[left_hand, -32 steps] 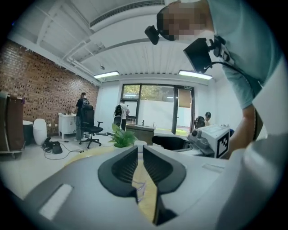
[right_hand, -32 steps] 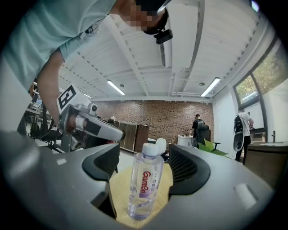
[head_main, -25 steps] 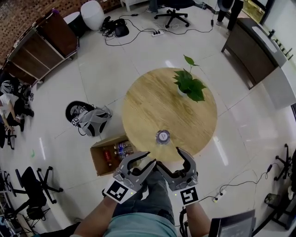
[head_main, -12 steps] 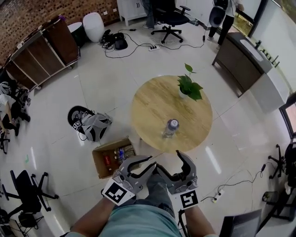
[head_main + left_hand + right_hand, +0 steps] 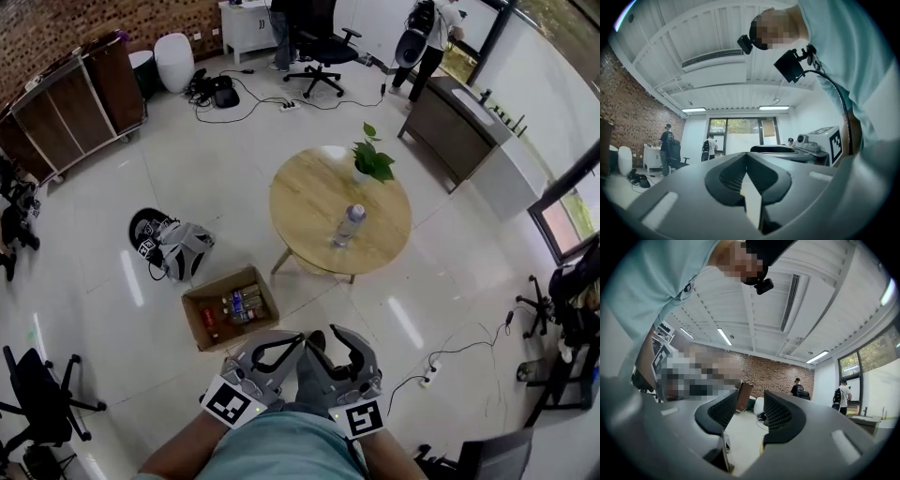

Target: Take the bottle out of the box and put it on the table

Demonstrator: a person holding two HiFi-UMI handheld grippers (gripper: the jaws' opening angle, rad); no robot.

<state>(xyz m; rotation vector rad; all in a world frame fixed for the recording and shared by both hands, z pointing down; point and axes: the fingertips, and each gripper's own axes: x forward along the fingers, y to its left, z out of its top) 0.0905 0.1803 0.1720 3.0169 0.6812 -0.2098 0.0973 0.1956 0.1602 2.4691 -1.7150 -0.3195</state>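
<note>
A clear water bottle [image 5: 348, 225] stands upright on the round wooden table [image 5: 309, 202], near its front edge. The open cardboard box [image 5: 199, 309] sits on the floor left of the table, with several bottles [image 5: 239, 302] lying in it. Both grippers are held close to my body, far from table and box. My left gripper [image 5: 300, 338] [image 5: 744, 155] is shut, its jaws meeting with nothing between them. The jaws of my right gripper [image 5: 324, 337] [image 5: 751, 401] are closing; a gap still shows between them and nothing is in it.
A potted plant [image 5: 372, 161] stands at the table's far edge. A grey backpack [image 5: 173, 246] lies on the floor left of the box. Office chairs [image 5: 319, 42], a wooden cabinet [image 5: 66, 98], floor cables and people at the room's far end surround the area.
The table, bottle and box now look smaller and farther away. Both grippers drew back toward my body. The left jaws closed completely and the right jaws narrowed.
</note>
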